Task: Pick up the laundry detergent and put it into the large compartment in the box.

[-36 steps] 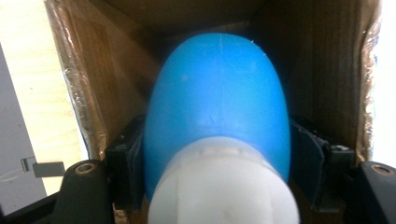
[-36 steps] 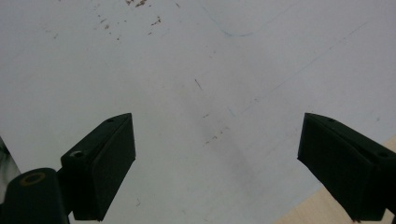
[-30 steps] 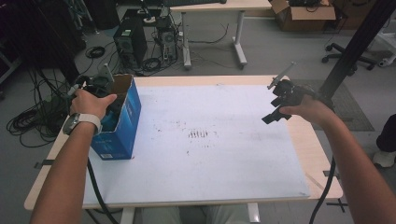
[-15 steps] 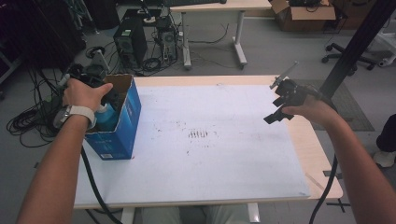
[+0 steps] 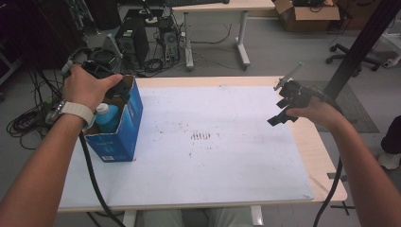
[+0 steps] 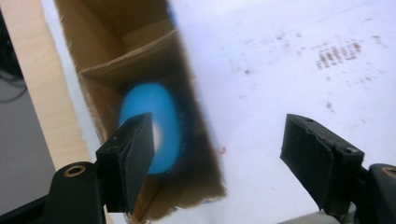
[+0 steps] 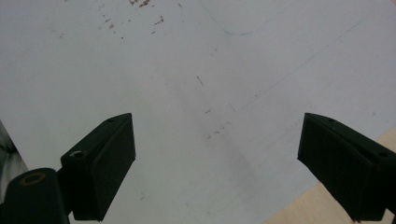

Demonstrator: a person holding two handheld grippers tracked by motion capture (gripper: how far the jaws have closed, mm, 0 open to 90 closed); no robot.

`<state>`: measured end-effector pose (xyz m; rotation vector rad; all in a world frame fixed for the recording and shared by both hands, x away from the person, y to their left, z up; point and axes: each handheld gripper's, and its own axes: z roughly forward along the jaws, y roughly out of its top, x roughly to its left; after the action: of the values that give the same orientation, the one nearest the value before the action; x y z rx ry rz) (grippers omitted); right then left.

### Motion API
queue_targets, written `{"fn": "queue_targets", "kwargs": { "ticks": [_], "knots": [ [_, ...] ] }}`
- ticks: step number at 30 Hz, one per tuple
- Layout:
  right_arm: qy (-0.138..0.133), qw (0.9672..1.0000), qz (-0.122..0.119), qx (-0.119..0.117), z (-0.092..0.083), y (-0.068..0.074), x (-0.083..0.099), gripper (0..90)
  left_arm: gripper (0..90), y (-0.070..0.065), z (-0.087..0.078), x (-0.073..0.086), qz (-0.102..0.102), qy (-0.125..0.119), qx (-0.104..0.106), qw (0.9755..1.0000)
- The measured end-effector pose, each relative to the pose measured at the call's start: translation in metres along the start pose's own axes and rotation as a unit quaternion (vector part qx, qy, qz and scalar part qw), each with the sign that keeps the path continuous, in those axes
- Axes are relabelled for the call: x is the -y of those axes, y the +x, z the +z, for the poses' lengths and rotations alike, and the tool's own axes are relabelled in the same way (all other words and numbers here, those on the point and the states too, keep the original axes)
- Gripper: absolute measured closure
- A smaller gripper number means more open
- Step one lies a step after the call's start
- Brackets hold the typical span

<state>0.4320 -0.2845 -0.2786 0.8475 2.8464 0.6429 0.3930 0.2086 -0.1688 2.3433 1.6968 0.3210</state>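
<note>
A blue bottle [image 6: 156, 126] with a white cap is seen standing inside an open blue cardboard box [image 5: 124, 128], directly below the left gripper [image 6: 219, 149], whose jaws are spread wide.

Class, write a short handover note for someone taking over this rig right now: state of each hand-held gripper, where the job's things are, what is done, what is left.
Left hand-held gripper: open, holding nothing, above the open top of the blue box, which stands at the table's left edge.
Right hand-held gripper: open, holding nothing, above the white sheet near the right edge.
The blue bottle with a white cap sits inside the box.
Done: nothing gripped or out of the box.
Left: probably lower the left jaws into the box, close on the bottle and lift it out.
</note>
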Motion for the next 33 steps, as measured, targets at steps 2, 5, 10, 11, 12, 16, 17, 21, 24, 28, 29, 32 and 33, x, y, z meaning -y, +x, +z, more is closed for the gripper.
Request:
{"fn": "queue_targets", "kwargs": {
  "ticks": [2,5,10,11,12,16,17,21,24,28,29,32,33],
  "knots": [
    [0.0,1.0,0.001,0.0,0.0,0.001,0.002,11.1,24.6,-0.008,-0.007,0.001,0.015,-0.003,0.004,0.9999],
    [-0.001,1.0,0.003,0.002,-0.002,0.001,0.004,11.1,19.9,-0.02,-0.014,0.003,0.036,-0.007,0.009,0.9993],
    [-0.002,1.0,0.002,0.003,-0.004,0.002,0.004,11.1,9.9,-0.039,-0.02,0.005,0.066,-0.009,0.022,0.9976],
    [-0.002,1.0,0.003,0.003,-0.004,0.002,0.004,11.1,6.3,-0.042,-0.02,0.005,0.069,-0.009,0.025,0.9973],
    [-0.002,1.0,0.001,0.003,-0.005,0.003,0.004,11.1,6.1,-0.045,-0.02,0.005,0.072,-0.012,0.028,0.9969],
    [-0.001,1.0,0.0,0.004,-0.006,0.005,0.005,11.1,5.1,-0.054,-0.023,0.005,0.083,-0.015,0.034,0.9958],
    [-0.001,1.0,0.0,0.003,-0.006,0.006,0.006,11.1,4.8,-0.057,-0.024,0.005,0.084,-0.016,0.036,0.9957],
    [-0.005,1.0,0.001,0.005,-0.01,0.006,0.008,11.1,4.6,-0.068,-0.027,0.006,0.096,-0.015,0.036,0.9946],
    [-0.005,1.0,-0.002,0.004,-0.01,0.007,0.008,11.1,4.6,-0.077,-0.028,0.008,0.106,-0.014,0.04,0.9935],
    [-0.005,1.0,-0.001,0.003,-0.01,0.006,0.008,11.1,4.6,-0.089,-0.029,0.009,0.121,-0.015,0.045,0.9915],
    [-0.006,1.0,-0.002,0.003,-0.009,0.006,0.008,11.0,4.6,-0.092,-0.028,0.009,0.126,-0.015,0.048,0.9908],
    [-0.004,1.0,-0.004,0.001,-0.007,0.005,0.007,10.9,4.6,-0.098,-0.023,0.008,0.131,-0.012,0.055,0.9898],
    [-0.005,1.0,-0.003,0.001,-0.006,0.006,0.007,10.7,4.5,-0.099,-0.021,0.008,0.131,-0.01,0.056,0.9897]
  ]
}}
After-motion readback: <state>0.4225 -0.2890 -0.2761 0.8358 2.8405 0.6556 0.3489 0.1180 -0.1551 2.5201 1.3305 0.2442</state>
